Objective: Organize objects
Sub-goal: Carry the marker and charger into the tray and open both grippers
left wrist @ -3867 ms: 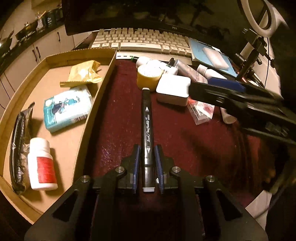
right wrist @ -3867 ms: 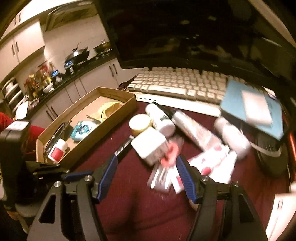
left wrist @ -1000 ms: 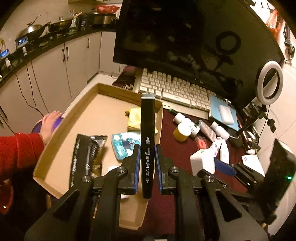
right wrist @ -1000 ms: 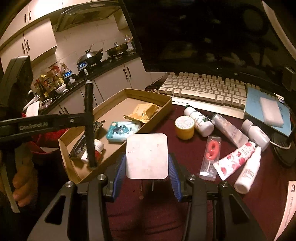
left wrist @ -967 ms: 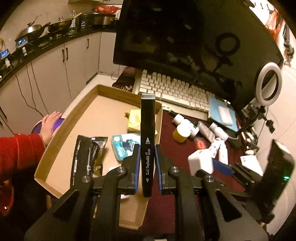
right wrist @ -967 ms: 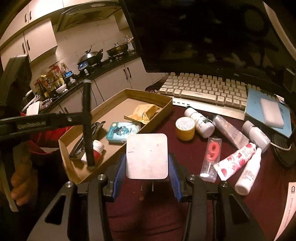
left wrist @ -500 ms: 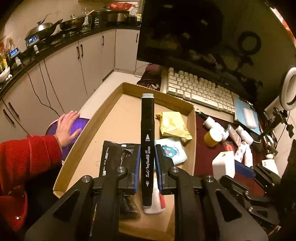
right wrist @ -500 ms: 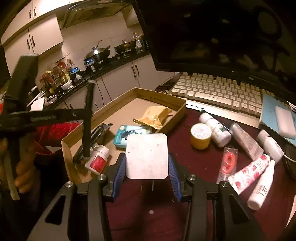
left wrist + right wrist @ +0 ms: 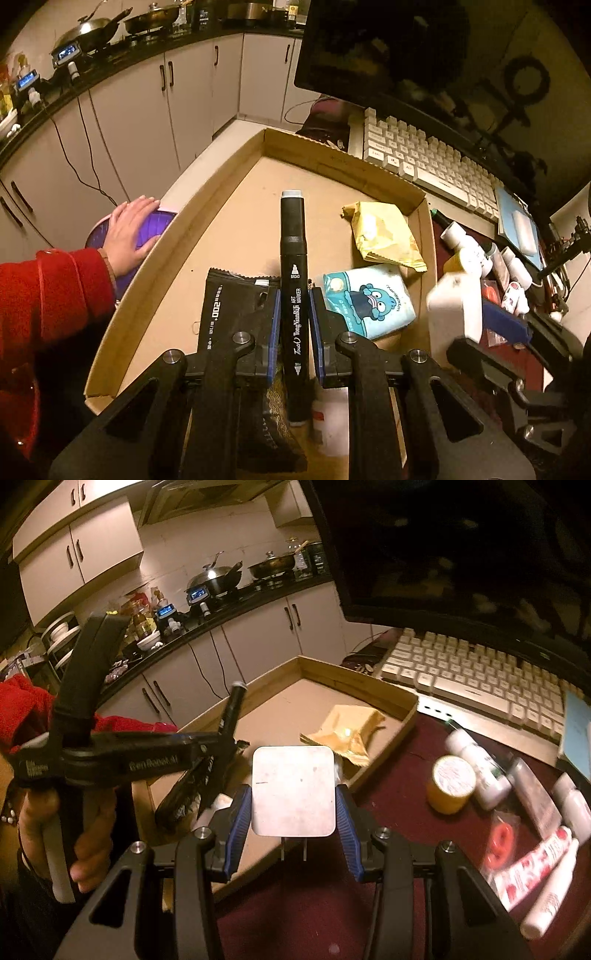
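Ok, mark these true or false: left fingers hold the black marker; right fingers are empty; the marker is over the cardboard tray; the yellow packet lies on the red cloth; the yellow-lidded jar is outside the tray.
1. The left gripper holds the black marker: true.
2. The right gripper is empty: false, it is shut on the white charger.
3. The marker is over the cardboard tray: true.
4. The yellow packet lies on the red cloth: false, it lies inside the tray.
5. The yellow-lidded jar is outside the tray: true, on the cloth.
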Tool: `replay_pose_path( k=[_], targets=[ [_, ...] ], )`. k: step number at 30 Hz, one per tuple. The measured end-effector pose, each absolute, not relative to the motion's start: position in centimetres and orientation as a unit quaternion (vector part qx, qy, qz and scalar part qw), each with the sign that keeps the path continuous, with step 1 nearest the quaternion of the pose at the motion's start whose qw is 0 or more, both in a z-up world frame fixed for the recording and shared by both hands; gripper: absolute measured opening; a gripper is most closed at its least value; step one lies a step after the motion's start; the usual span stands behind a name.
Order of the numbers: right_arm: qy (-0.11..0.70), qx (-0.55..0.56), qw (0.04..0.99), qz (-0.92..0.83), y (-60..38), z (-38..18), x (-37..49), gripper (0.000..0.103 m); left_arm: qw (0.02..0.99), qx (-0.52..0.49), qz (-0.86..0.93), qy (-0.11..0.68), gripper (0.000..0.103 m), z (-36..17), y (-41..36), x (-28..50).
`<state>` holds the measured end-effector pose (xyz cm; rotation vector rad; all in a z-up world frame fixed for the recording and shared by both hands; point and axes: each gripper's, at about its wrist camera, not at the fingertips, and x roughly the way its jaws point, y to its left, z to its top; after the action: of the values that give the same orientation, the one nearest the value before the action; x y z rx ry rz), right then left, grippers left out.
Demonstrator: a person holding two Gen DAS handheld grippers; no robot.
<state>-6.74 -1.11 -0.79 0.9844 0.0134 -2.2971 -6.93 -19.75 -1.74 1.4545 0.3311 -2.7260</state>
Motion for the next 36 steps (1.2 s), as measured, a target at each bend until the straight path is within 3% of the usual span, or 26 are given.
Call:
replay_pose_path(
  k=[11, 23, 36],
  targets=[
    [0.008, 0.382, 0.319, -0.867, -4.3, -0.7, -12.0, 0.045, -0.006, 0.472, -0.876, 0.096, 0.015, -2.7, -18.7, -7.1],
    [0.043, 0.404, 0.325, -0.854, -8.0, -2.7, -15.2, 0.045, 0.035, 0.482, -0.872, 0.079, 0.014, -3.9, -19.4, -7.8],
    [0.072, 0.427, 0.322, -0.842, -10.1, -4.4, -16.6, 0.045, 0.021, 0.48, -0.87, 0.114, 0.014, -4.1, -20.3, -7.2]
  ],
)
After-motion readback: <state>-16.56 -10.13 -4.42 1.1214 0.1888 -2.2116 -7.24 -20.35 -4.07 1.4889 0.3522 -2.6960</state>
